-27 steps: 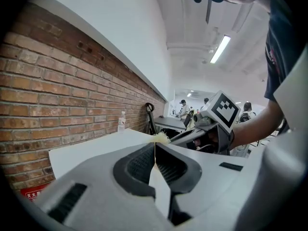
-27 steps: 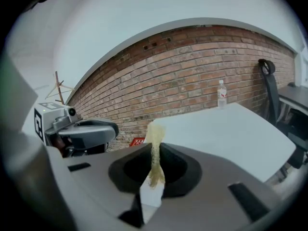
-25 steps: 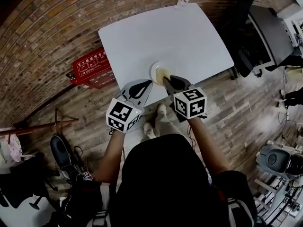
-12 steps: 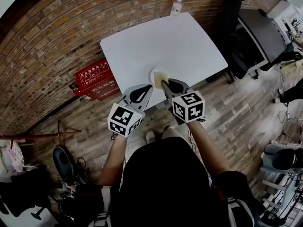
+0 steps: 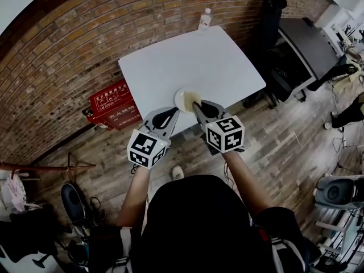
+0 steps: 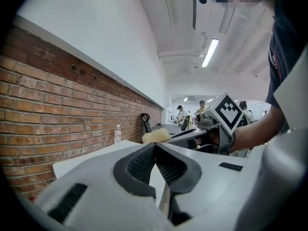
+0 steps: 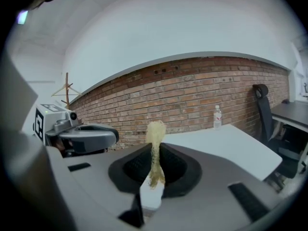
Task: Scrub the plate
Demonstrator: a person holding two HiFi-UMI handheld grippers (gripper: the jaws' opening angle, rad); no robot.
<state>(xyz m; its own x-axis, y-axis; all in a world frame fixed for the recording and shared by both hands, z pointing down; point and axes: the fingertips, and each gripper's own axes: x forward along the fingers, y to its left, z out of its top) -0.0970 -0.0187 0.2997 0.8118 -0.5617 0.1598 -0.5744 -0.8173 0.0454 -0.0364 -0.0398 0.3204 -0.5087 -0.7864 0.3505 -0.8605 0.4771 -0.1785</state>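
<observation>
A small white plate (image 5: 180,97) lies near the front edge of the white table (image 5: 187,56). My right gripper (image 5: 197,104) is shut on a yellow sponge (image 5: 193,100), which sits over the plate's near right part. In the right gripper view the sponge (image 7: 155,134) stands up thin between the shut jaws. My left gripper (image 5: 172,112) is shut with nothing in it, just off the table's front edge, left of the plate. In the left gripper view its jaws (image 6: 155,147) meet, with the sponge (image 6: 155,136) and the right gripper (image 6: 211,129) beyond them. The plate is hidden in both gripper views.
A clear water bottle (image 5: 205,18) stands at the table's far edge by the brick wall. A red box (image 5: 112,102) sits on the wooden floor left of the table. A black chair (image 5: 272,10) and a dark desk (image 5: 310,38) stand to the right.
The head view has shifted, so the table and bottle sit lower in the picture. Both grippers keep about the same places relative to the plate, and the sponge stays held.
</observation>
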